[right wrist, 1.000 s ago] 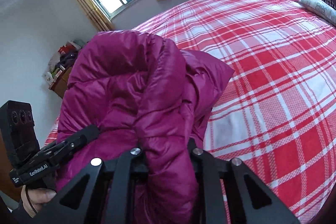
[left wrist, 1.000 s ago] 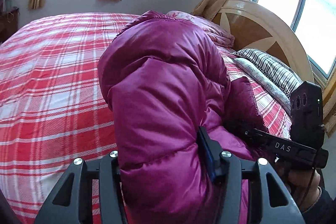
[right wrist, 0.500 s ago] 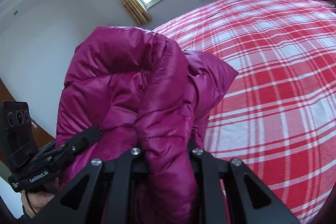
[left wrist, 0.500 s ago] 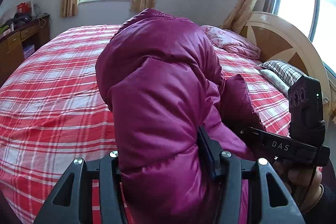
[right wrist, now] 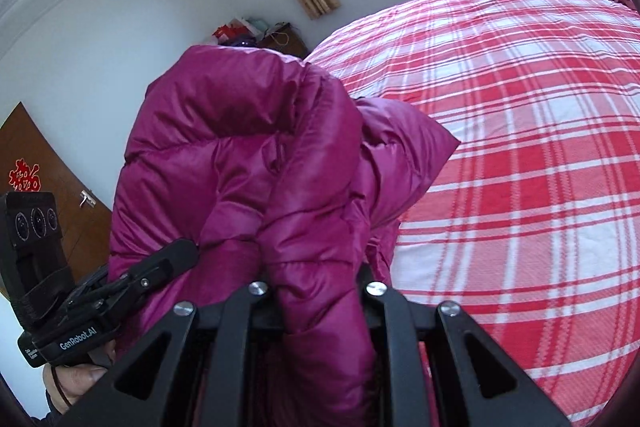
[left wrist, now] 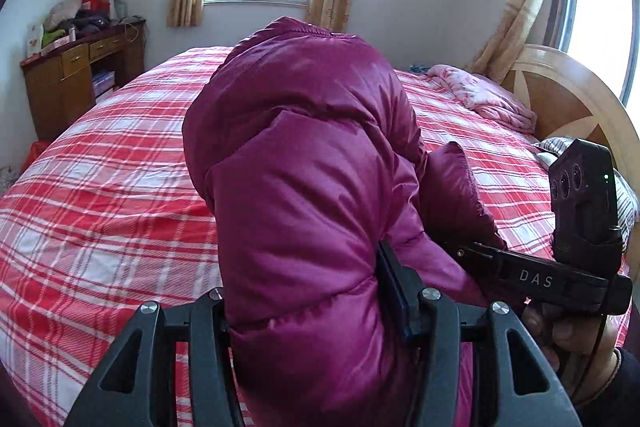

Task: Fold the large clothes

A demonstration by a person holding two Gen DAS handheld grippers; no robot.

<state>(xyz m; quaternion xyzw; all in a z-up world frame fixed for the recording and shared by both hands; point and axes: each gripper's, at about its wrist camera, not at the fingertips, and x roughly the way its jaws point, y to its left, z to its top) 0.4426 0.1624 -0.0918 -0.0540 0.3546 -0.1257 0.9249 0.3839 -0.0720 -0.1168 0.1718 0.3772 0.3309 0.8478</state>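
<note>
Jacket, the puffy magenta one, hangs bunched in the air above the red plaid bed, carried between my two tongs, so I judge I am in the carrying step, bringing it over the bed to lay it out before any fold is made. My left tongs stand about half open, clamped on a thick padded roll of it, while my right tongs are nearly closed, pinching a thinner fold. Next I should lower it onto the bare bedspread and pull my hands apart so it spreads flat.
</note>
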